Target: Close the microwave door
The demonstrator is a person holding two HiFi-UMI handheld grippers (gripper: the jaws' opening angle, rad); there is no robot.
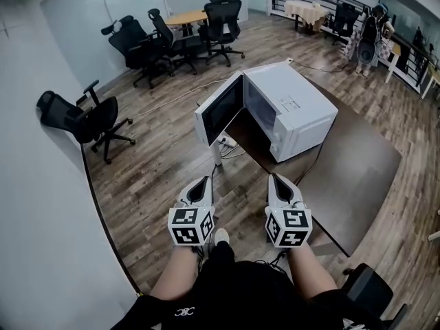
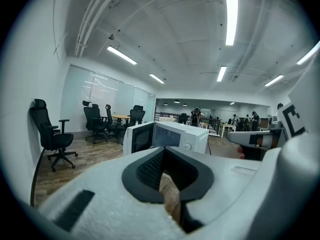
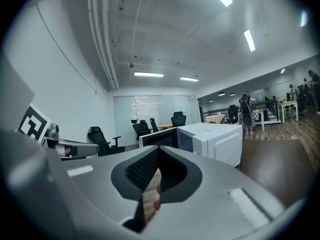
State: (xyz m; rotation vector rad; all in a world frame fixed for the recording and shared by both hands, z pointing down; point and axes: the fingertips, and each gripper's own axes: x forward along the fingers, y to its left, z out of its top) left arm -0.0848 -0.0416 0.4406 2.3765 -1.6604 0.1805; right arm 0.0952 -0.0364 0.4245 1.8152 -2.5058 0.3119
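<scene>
A white microwave (image 1: 292,108) stands on the near-left corner of a dark brown table (image 1: 350,177). Its door (image 1: 220,108) hangs wide open to the left, past the table's edge. Both grippers are held side by side in the air, short of the microwave and pointing toward it. My left gripper (image 1: 203,182) is shut with nothing in it, below the open door. My right gripper (image 1: 276,179) is also shut and empty, over the table's near corner. The left gripper view shows the microwave (image 2: 177,136) and its door (image 2: 136,138) ahead. In the right gripper view the microwave (image 3: 215,140) sits ahead, slightly right.
A white wall runs along the left. Black office chairs (image 1: 89,119) stand near it, and more chairs (image 1: 148,43) surround a round wooden table (image 1: 185,18) behind. A cable and power strip (image 1: 227,144) lie on the wood floor under the door. A person (image 1: 371,36) stands far back right.
</scene>
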